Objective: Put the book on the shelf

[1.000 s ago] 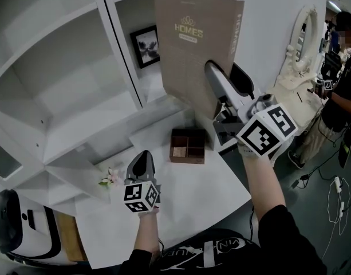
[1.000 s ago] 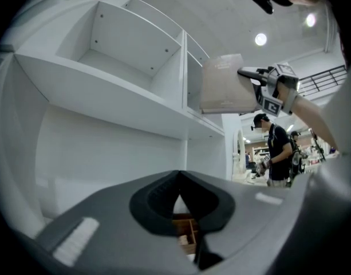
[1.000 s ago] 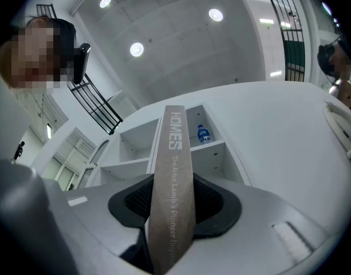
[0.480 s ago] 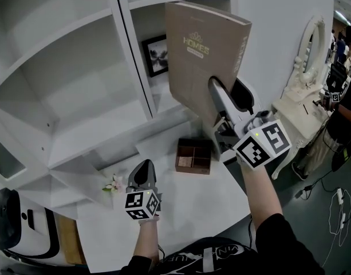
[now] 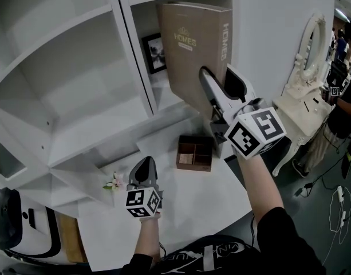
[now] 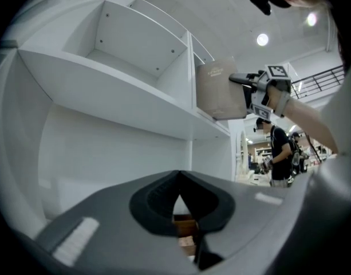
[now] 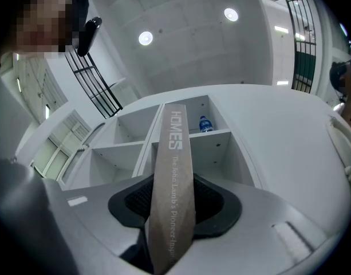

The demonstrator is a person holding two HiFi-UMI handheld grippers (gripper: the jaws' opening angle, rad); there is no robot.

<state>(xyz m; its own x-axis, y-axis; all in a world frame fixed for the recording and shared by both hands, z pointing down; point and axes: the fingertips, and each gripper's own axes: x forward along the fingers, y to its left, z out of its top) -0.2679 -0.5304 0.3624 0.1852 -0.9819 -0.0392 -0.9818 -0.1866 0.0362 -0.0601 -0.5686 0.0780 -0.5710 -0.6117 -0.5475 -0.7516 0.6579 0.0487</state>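
Book (image 5: 192,44) is clamped by right gripper (image 5: 218,83), upright at the shelf (image 5: 164,97) mouth. It should be kept vertical and slid straight in. Left gripper (image 5: 144,166) is held closed, empty

Book (image 5: 192,50) has a matt brown card cover, kind of a kraft-paper look, with pale print. Shelf (image 5: 78,62) is smooth white painted board with a soft sheen. The little box (image 5: 194,153) mid-frame looks like dark wood. Right gripper (image 5: 218,79) is matt grey plastic, and its jaws are lined with black ribbed pads.
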